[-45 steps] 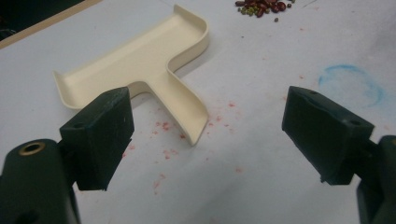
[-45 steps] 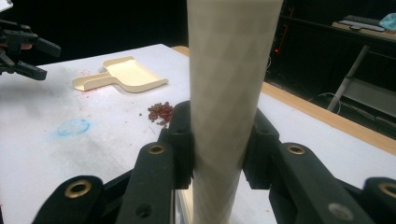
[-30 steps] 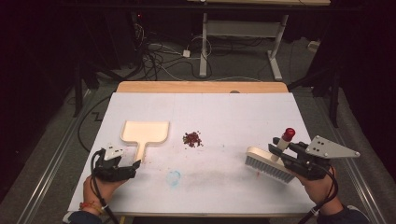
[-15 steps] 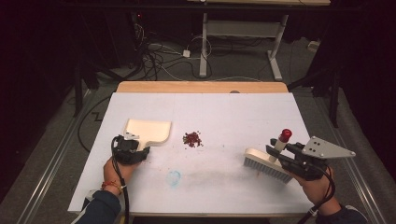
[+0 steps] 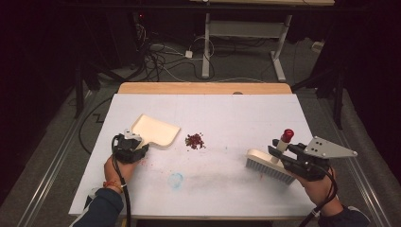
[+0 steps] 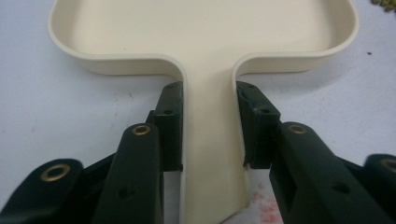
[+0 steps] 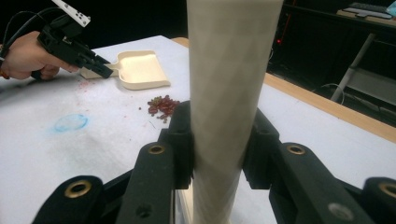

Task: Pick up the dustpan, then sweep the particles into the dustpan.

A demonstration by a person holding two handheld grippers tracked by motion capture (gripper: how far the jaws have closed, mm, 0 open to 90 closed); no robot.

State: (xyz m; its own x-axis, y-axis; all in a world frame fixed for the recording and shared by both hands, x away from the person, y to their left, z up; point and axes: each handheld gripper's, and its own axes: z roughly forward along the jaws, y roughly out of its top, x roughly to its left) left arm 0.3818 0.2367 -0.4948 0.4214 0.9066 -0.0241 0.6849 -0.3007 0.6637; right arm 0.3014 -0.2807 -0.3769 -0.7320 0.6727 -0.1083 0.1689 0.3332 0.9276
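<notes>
White-topped table [image 5: 227, 118] in a dark room, cables on the floor behind. The cream dustpan [image 5: 156, 130] lies flat at near left: stiff, light plastic, probably slick, so the narrow handle is the spot to grab. The left gripper [image 6: 208, 122] has just closed and now pinches that handle. The right gripper [image 7: 218, 135] clamps the brush [image 5: 265, 165] by its handle (bristles down, near right). Red crumbs [image 5: 194, 140] sit between the two.

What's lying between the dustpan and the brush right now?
In the high view, a small pile of red bits lies on the white table between the dustpan and the brush.
</notes>
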